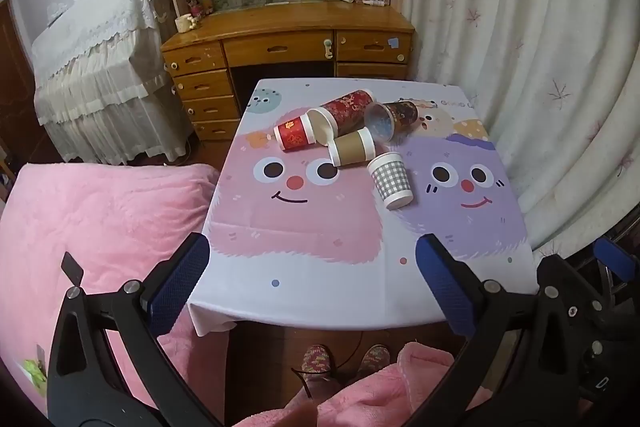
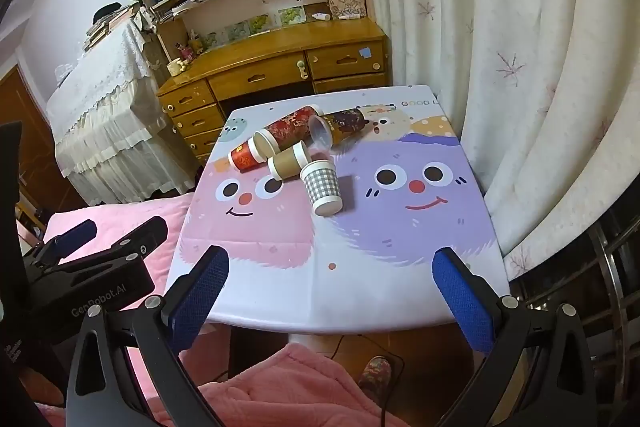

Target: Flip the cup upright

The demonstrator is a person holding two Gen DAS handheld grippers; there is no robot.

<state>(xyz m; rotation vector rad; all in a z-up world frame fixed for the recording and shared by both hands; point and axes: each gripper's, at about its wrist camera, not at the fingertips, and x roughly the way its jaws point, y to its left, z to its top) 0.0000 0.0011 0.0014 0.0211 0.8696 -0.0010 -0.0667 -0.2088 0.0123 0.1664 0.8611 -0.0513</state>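
Several paper cups lie on their sides in a cluster at the far middle of the table (image 1: pixel 360 291). A grey checked cup (image 1: pixel 390 179) (image 2: pixel 322 187) lies nearest. Behind it lie a brown cup (image 1: pixel 354 147) (image 2: pixel 288 161), a short red cup (image 1: pixel 294 133) (image 2: pixel 244 157), a tall red patterned cup (image 1: pixel 346 109) (image 2: pixel 290 127) and a dark cup with a clear lid (image 1: pixel 394 119) (image 2: pixel 340 125). My left gripper (image 1: pixel 312 283) is open and empty over the table's near edge. My right gripper (image 2: pixel 330 299) is open and empty, also at the near edge.
The table carries a cartoon-face cloth. A pink blanket (image 1: pixel 92 227) lies to the left. A white curtain (image 1: pixel 540 47) hangs to the right. A wooden desk (image 1: pixel 288 43) with shelves stands behind the table. A covered cabinet (image 1: pixel 96 67) is at the far left.
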